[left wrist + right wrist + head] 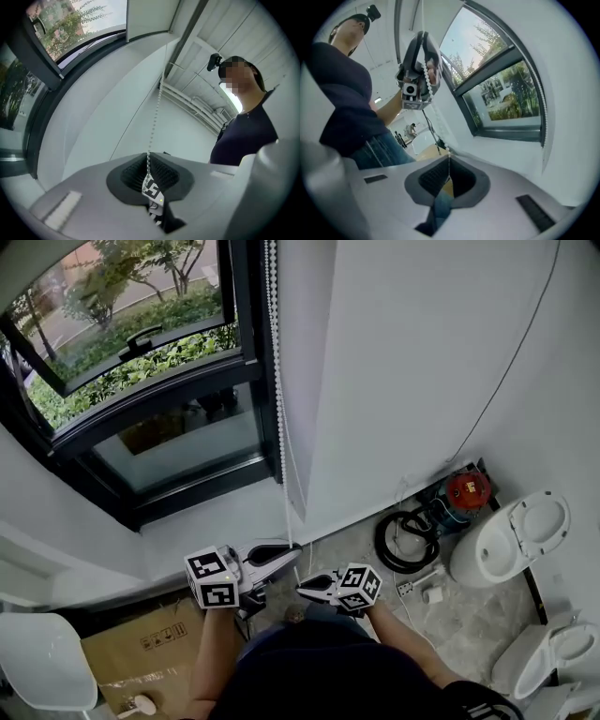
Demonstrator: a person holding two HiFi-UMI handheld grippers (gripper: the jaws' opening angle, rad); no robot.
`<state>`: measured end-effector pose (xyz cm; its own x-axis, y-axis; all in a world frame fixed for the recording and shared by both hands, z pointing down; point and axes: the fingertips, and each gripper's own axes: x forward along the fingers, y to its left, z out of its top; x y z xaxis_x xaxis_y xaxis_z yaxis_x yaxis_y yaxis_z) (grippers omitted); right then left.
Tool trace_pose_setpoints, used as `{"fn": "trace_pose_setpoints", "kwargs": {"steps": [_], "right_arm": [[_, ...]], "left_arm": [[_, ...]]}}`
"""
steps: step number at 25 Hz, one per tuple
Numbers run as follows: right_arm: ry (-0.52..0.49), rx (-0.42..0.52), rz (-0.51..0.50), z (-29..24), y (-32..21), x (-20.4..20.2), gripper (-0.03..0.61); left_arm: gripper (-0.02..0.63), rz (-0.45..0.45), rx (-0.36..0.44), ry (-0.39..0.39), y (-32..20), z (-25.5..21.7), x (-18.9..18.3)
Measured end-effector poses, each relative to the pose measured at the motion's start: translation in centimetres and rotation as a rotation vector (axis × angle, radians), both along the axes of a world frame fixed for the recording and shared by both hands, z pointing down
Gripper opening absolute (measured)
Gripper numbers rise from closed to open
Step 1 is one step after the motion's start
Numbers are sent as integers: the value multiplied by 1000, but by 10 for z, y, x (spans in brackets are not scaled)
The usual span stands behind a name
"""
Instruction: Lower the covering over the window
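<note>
Left gripper view is showing the left gripper (150,164) pinching the light, limp, slippery bead chain (155,112), which should be holding best between beads, while the right gripper (448,161) is seemingly nipping it too.

Dark navy top (319,667), blue jeans (379,150), grey left tool (295,551) and right tool (302,588), black-and-white marker cubes (214,579)

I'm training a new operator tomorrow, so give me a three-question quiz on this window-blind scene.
1. True or false: the left gripper is shut on the white bead chain.
2. What does the right gripper hold? A) a cloth B) the same chain C) nothing
3. Fill in: the brown cardboard box lies at the head view's lower ____.
Key: 1 true; 2 B; 3 left.
</note>
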<state>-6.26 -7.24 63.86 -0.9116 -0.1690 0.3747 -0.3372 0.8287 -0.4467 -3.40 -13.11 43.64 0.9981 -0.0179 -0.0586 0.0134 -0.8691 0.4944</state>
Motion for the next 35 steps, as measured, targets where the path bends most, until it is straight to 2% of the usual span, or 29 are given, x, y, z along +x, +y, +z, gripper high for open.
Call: {"fn": "trace_pose_setpoints", "kwargs": {"steps": [5,9,12,14,17,20,22,23,26,28,30,32,35], "right_arm": [[2,-20,16,21,6,12,14],[-42,-62,53,25,7,22,14],[21,-49,18,35,17,33,14],[42,-42,11,39,25,47,14],[-19,-53,104,35,19,67,14],[-112,-73,173,35,16,79,14],[-122,-73,166,41,19,81,14],[-95,-70,143,46,23,81,14],[66,-38,-12,61,51,82,14],[121,-35,-75,71,68,82,14],[118,-104,-45,82,75,88,14],[111,-171,-8,89,72,101,14],[76,-165,69,77,50,122,17]], "left_arm": [[25,0,-46,8,7,22,15],[25,-8,-11,75,16,25,26],[25,-17,50,19,24,35,32],[25,-28,59,24,31,39,36],[25,-98,31,92,31,39,39],[25,-142,47,123,29,38,40],[25,-152,62,110,27,40,43],[25,-152,62,89,27,45,45],[25,-138,40,5,33,68,54],[25,-140,20,-1,37,79,54],[25,-146,0,4,44,90,56],[25,-129,-27,-29,51,103,63],[25,-115,-69,-71,56,120,69]]}}
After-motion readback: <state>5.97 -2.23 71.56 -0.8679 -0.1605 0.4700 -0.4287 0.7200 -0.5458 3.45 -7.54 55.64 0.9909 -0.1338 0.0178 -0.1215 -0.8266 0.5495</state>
